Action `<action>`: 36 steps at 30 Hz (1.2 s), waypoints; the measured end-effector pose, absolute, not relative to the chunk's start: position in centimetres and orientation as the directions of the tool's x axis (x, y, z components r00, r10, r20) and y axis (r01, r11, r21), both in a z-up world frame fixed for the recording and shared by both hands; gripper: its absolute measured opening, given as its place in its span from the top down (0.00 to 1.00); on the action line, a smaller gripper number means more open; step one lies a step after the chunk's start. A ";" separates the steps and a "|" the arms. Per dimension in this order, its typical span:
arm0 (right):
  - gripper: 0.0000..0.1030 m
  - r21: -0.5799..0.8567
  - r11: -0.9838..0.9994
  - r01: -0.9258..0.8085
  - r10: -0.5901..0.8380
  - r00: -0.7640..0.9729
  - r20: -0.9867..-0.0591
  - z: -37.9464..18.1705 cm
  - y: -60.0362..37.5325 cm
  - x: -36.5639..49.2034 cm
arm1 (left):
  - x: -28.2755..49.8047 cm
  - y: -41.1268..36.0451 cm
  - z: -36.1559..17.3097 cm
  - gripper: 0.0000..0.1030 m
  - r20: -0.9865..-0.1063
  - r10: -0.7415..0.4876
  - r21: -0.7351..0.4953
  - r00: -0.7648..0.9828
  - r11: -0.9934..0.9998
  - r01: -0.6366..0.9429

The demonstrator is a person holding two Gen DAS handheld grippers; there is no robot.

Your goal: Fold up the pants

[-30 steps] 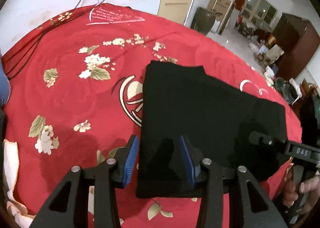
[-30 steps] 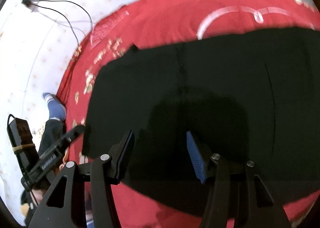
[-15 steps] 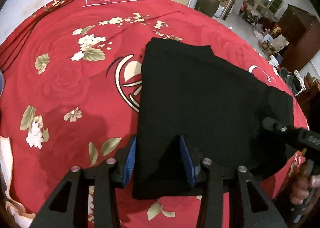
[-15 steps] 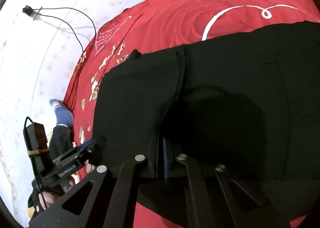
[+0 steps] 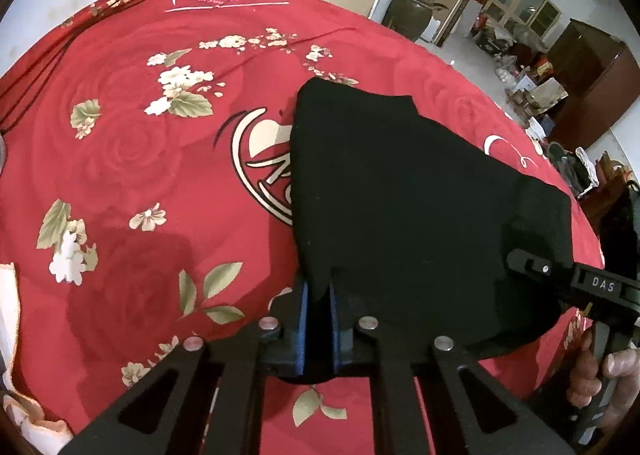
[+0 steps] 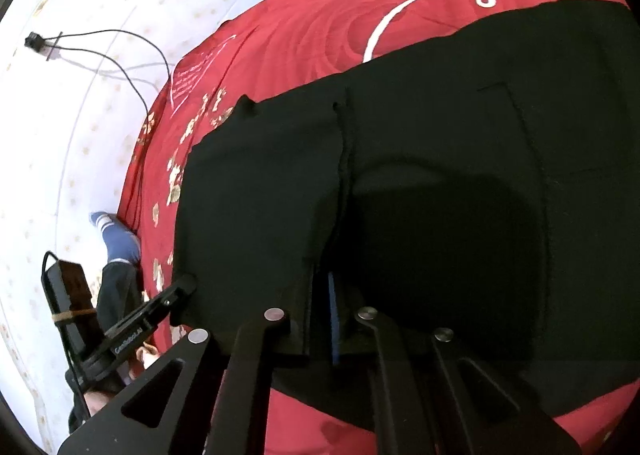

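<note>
Black pants [image 5: 400, 191] lie folded on a red flowered bedspread [image 5: 140, 143]. My left gripper [image 5: 318, 291] is shut on the pants' near left corner, which is lifted off the spread. My right gripper [image 6: 320, 295] is shut on the near edge of the pants [image 6: 440, 159], pinching a fold between its blue pads. The right gripper also shows at the right edge of the left wrist view [image 5: 560, 279], and the left gripper shows at the lower left of the right wrist view [image 6: 160, 307].
The bedspread covers a bed against a white patterned wall [image 6: 80, 95] with cables [image 6: 132, 55]. A doorway beyond shows a room with a large jar [image 5: 408, 15], boxes and a dark wardrobe [image 5: 592, 87].
Both grippers have closed on the near edge of the pants: the right about half a second ago, the left just now. The left corner has been lifted from the spread.
</note>
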State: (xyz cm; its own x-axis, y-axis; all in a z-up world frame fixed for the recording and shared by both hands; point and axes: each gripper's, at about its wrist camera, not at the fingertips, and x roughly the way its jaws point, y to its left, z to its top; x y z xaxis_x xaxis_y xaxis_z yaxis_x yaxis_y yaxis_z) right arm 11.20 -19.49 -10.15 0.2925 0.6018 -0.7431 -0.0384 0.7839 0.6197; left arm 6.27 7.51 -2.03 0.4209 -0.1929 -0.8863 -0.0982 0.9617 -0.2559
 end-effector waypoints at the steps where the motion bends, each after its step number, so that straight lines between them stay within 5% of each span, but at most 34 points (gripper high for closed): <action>1: 0.88 0.599 0.800 -0.046 0.581 0.313 -0.751 -9.7 -19.3 11.0 | 6.2 7.5 -2.0 0.90 -0.886 -0.192 -0.255 0.421 0.962 -0.097; 12: 0.84 0.502 0.854 -0.137 0.508 0.430 -0.746 -6.3 -18.8 7.8 | 3.4 7.3 1.4 0.88 -0.860 -0.087 -0.151 0.503 0.985 -0.087; 19: 0.84 0.441 0.879 -0.183 0.476 0.268 -0.838 -8.7 -16.2 8.3 | 4.3 5.1 -1.7 0.88 -0.921 -0.120 -0.136 0.370 0.991 -0.017; 25: 0.84 0.482 0.857 -0.181 0.513 0.363 -0.778 -6.9 -17.8 9.2 | 4.8 5.6 0.5 0.88 -0.891 -0.123 -0.142 0.436 0.990 -0.012; 36: 0.84 0.436 0.869 -0.235 0.495 0.431 -0.755 -8.0 -17.6 16.8 | 16.2 4.2 0.3 0.88 -0.857 -0.095 -0.090 0.506 0.995 0.033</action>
State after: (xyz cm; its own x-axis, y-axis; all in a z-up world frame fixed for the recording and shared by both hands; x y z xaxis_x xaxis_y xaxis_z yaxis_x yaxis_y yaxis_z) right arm 16.76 -17.56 -8.02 0.4310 0.4948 -0.7546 -0.2346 0.8690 0.4358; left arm 16.19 4.25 0.26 0.5058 -0.0946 -0.8574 0.0330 0.9954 -0.0903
